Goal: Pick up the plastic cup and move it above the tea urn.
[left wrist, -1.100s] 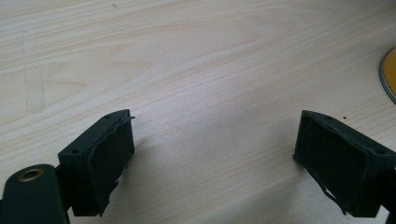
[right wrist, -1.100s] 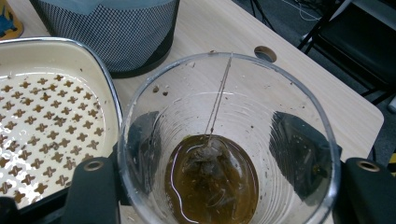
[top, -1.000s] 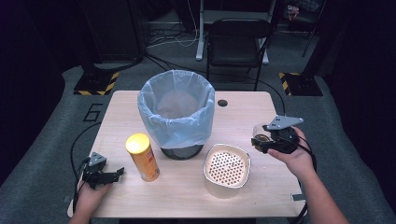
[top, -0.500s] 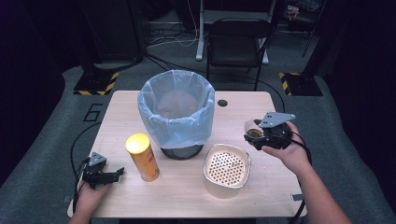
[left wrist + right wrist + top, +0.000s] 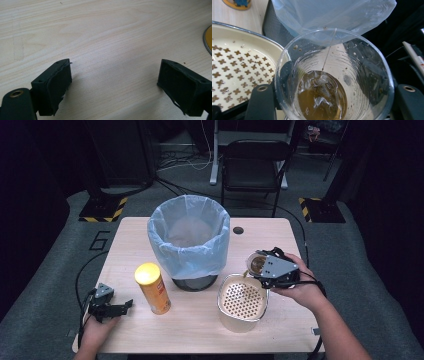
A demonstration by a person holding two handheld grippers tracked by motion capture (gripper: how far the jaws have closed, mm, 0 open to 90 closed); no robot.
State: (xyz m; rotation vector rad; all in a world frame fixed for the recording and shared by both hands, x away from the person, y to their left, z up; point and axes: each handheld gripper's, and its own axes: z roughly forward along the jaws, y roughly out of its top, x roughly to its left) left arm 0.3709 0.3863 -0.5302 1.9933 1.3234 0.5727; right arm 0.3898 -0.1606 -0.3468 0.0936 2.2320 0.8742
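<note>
My right gripper (image 5: 259, 266) is shut on a clear plastic cup (image 5: 257, 263), held above the table between the bin and a cream container. In the right gripper view the cup (image 5: 362, 62) sits between the jaws, holding brown liquid and a tea bag (image 5: 319, 83) whose string hangs over the rim. A grey mesh bin (image 5: 189, 242) lined with a pale blue bag stands at the table's middle. The cream container (image 5: 223, 312) with a perforated insert lies just below the cup. My left gripper (image 5: 121, 306) rests open on the wood at the left, nothing between its jaws (image 5: 115, 85).
A yellow canister (image 5: 152, 287) stands upright between the left gripper and the bin. The wooden table (image 5: 200, 332) has a small round hole (image 5: 238, 230) at its back right. A black chair (image 5: 255, 157) stands behind the table.
The right hand has carried the cup leftwards, from the table's right side to a spot by the bin and over the cream container's edge. The left gripper has stayed put.
</note>
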